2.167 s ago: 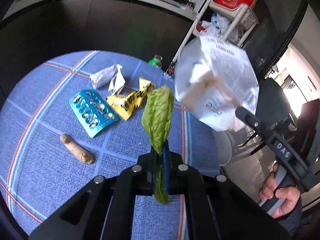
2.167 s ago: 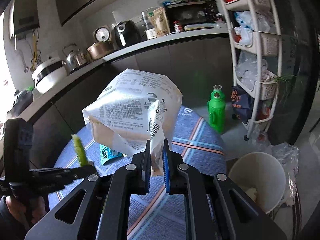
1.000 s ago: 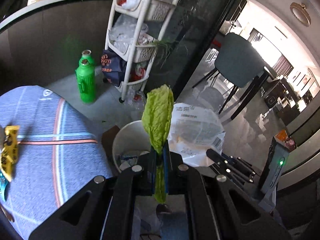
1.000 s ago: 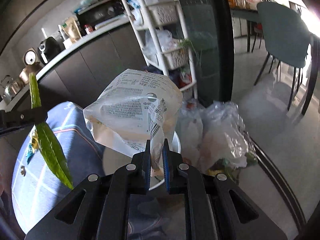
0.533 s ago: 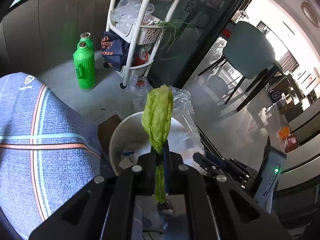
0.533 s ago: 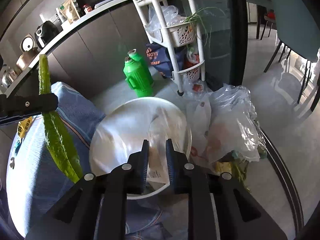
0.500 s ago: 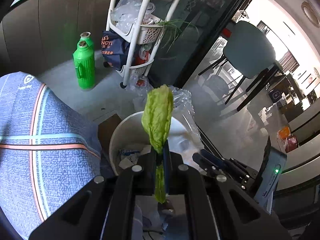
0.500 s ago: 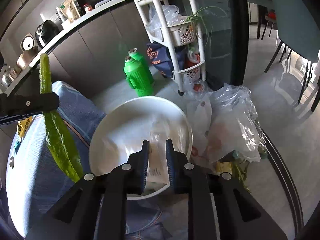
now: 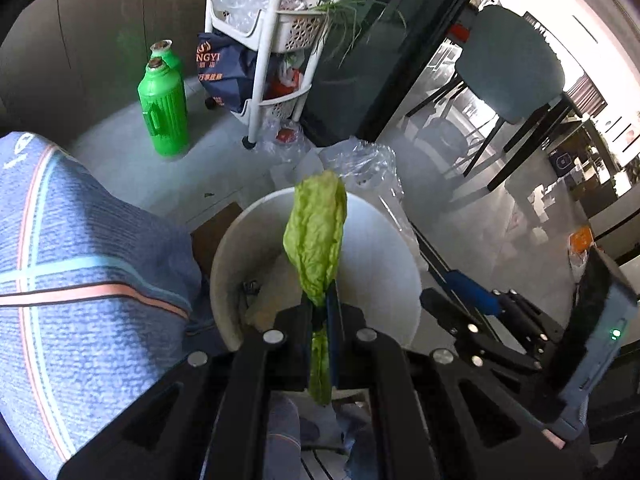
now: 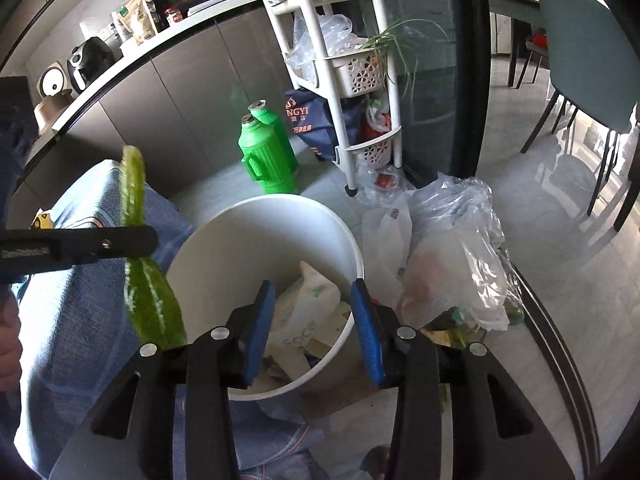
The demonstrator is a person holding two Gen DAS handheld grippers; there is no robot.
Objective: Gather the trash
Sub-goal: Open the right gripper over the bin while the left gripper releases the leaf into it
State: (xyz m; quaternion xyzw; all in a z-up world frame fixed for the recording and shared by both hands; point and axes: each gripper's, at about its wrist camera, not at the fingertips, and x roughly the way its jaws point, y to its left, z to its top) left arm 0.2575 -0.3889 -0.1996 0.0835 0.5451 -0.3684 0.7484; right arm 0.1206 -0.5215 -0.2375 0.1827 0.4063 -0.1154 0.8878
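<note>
Our left gripper (image 9: 325,312) has its jaws pinching the green leaf (image 9: 316,236) above the white bin (image 10: 224,256) beside the table (image 9: 80,248), while our right gripper (image 10: 314,320) is opening its jaws, nothing between them, over the bag (image 10: 304,300) lying in the bin.

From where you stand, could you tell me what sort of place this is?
Most likely a home kitchen: a counter with appliances, a white storage rack and a white trash bin beside a cloth-covered table.
</note>
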